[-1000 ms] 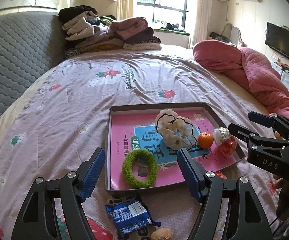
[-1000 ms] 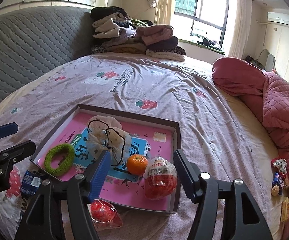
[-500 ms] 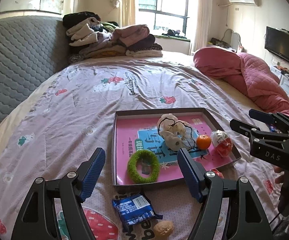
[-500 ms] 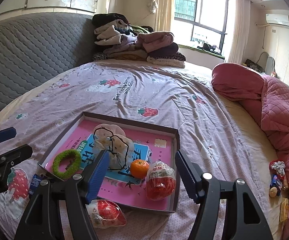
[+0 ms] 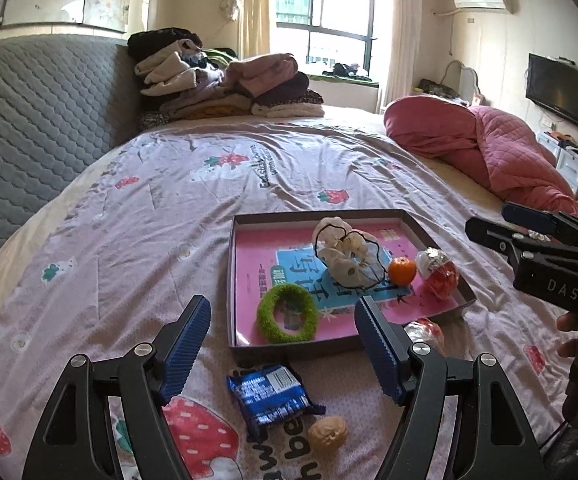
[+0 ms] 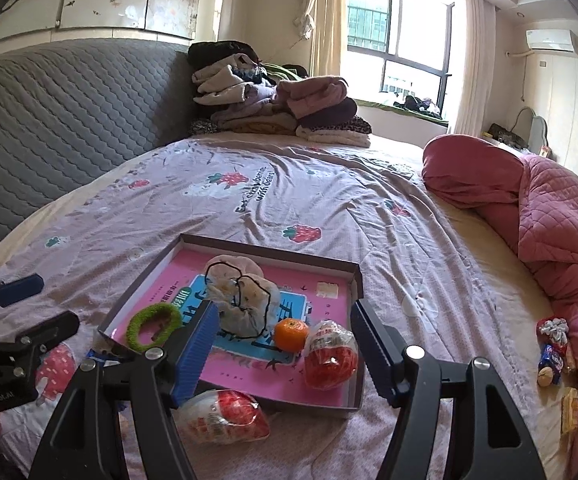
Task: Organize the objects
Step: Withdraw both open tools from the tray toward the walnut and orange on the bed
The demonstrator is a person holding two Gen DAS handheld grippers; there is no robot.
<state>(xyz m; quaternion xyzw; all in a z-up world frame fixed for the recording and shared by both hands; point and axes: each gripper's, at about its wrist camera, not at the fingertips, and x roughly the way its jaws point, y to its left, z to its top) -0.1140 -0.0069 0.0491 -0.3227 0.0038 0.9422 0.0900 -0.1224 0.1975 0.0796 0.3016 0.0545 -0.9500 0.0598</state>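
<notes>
A shallow pink-lined box [image 5: 245, 280] [image 6: 355, 280] lies on the bed. In it are a green scrunchie [image 5: 287, 313] [image 6: 153, 325], a cream scrunchie with a black hair tie [image 5: 347, 254] [image 6: 245, 300], an orange [image 5: 402, 271] [image 6: 291, 335] and a red wrapped snack [image 5: 437, 274] [image 6: 331, 354]. Outside the box lie another red wrapped snack [image 6: 223, 416] [image 5: 425, 330], a blue packet [image 5: 269, 396] and a walnut [image 5: 327, 432]. My left gripper [image 5: 283, 350] is open and empty above the blue packet. My right gripper [image 6: 285, 354] is open and empty above the box's near edge.
A stack of folded clothes [image 5: 225, 80] sits at the head of the bed by the grey headboard [image 5: 37, 120]. A pink quilt [image 6: 549, 216] lies bunched at the right, with small snacks [image 6: 553, 348] beside it. The strawberry-print sheet [image 5: 169, 200] stretches beyond the box.
Both grippers have pulled back and up from the box, so it looks smaller and farther. The blue packet, walnut and loose red snack have come more into view.
</notes>
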